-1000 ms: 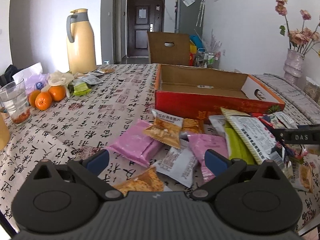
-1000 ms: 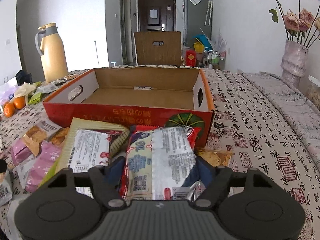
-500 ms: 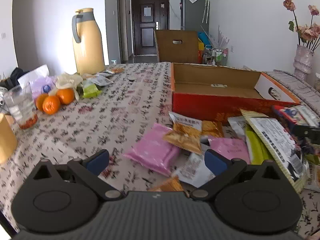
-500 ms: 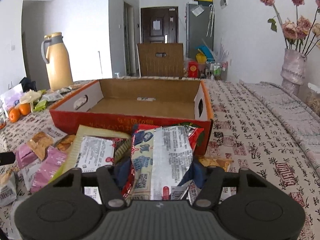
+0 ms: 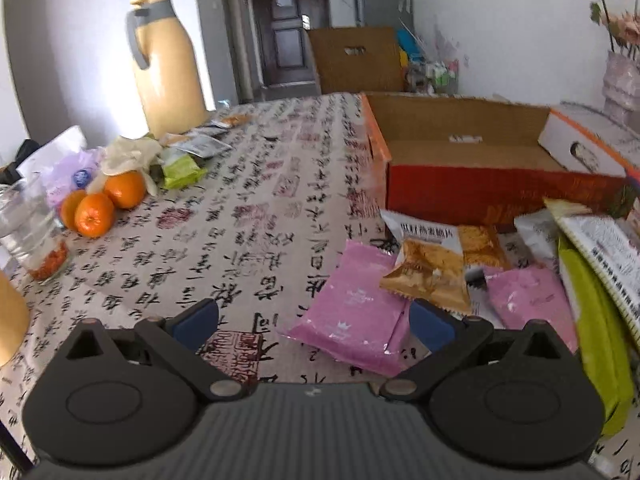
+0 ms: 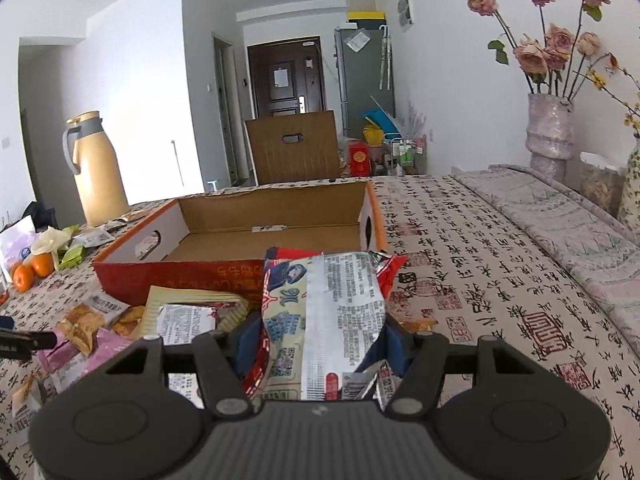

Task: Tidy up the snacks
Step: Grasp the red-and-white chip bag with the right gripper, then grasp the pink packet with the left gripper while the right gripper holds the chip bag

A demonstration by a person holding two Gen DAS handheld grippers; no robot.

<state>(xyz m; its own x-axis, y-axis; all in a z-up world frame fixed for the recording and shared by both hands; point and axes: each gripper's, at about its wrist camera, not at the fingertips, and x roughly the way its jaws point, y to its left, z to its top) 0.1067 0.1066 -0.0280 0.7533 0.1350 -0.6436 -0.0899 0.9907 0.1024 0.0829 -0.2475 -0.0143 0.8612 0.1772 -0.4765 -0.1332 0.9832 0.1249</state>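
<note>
Right wrist view: desk (image 6: 472, 248) under a calligraphy-print cloth, largest thing on it the open red cardboard box (image 6: 248, 256), its inside bare. Just in front of the box, right claw (image 6: 316, 344) clamped on a red-and-silver snack bag (image 6: 324, 312), lifted, its top edge level with the box's near wall. Yellow thermos jug (image 6: 98, 172) far left; vase of dried roses (image 6: 550, 128) far right.

Left wrist view: left claw (image 5: 314, 322) spread apart over the cloth, nothing between. Pink packet (image 5: 354, 308) lies flat beside its right finger, part of a loose snack heap before the box. Three oranges (image 5: 102, 204) left.
</note>
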